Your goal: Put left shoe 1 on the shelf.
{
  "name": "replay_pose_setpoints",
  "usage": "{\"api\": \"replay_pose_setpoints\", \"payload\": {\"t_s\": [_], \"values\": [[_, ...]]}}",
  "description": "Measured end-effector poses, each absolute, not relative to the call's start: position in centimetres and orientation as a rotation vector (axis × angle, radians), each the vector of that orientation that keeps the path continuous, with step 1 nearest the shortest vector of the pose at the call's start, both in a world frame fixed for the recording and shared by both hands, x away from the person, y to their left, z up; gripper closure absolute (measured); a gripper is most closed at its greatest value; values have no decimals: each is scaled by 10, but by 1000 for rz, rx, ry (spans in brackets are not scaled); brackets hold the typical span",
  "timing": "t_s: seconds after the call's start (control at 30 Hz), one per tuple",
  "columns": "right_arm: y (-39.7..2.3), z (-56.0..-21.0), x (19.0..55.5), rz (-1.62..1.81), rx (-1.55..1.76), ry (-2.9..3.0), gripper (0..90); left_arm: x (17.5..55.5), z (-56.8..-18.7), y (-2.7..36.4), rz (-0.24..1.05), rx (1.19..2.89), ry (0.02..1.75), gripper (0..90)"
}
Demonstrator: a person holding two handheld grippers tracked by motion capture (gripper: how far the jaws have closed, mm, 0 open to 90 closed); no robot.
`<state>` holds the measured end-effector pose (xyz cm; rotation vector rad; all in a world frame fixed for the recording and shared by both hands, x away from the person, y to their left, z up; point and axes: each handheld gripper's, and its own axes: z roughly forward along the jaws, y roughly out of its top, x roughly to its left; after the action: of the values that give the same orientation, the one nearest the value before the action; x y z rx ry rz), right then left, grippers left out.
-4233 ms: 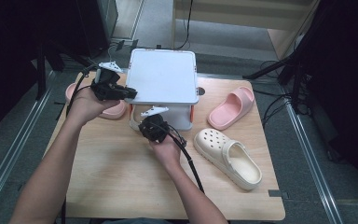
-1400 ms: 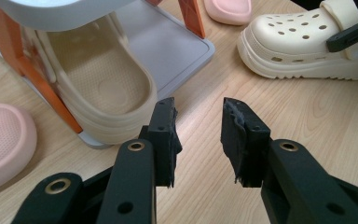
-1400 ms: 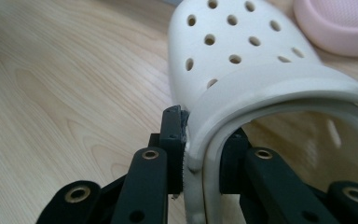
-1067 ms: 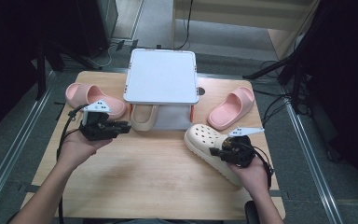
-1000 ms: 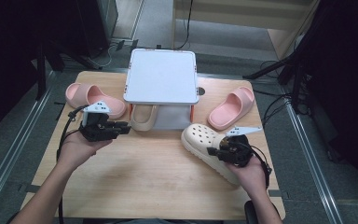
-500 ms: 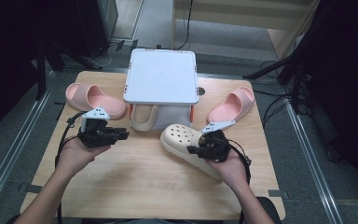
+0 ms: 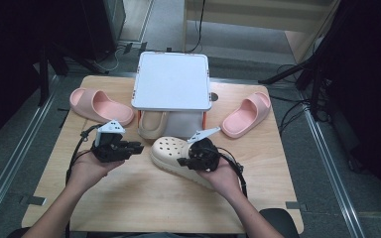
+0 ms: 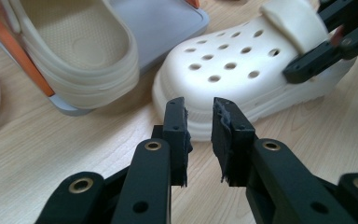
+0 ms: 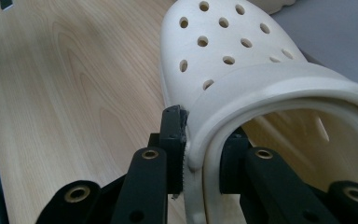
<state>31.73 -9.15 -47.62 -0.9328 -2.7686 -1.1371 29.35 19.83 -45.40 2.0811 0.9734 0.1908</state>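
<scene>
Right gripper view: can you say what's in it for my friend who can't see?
The right gripper, its two black jaws shut on the side wall, holds a cream rubber clog with round holes over a pale wooden table.

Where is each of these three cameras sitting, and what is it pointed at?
High view: above the table, looking down; forearms, left gripper, right gripper.
Left gripper view: rides the left gripper, facing the cream perforated foam clog's toe; jaws apart, empty.
Right gripper view: rides the right gripper, jaws clamping the clog's rim.
All three share the clog.
</scene>
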Motion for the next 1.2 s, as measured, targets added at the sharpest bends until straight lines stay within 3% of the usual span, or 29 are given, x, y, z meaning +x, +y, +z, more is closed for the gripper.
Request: {"api": "replay_pose_setpoints", "payload": {"t_s": [0.3, 0.43, 0.6, 0.7, 0.83, 1.2], "values": [[-84, -485, 314, -1154, -917, -2770, 764, 293, -461, 192, 186, 2097, 962, 749], [-91, -480, 314, -1188, -922, -2754, 691, 292, -462, 190, 197, 2097, 963, 747], [-111, -466, 306, -1263, -919, -2739, 676, 292, -461, 191, 192, 2090, 968, 773], [-124, -459, 306, -1272, -921, -2726, 753, 291, -461, 189, 186, 2094, 972, 835], [-140, -450, 309, -1305, -964, -2755, 846, 291, -464, 185, 182, 2103, 966, 841], [-152, -459, 350, -1321, -1058, -2794, 876, 297, -478, 178, 158, 2117, 988, 828]]}}
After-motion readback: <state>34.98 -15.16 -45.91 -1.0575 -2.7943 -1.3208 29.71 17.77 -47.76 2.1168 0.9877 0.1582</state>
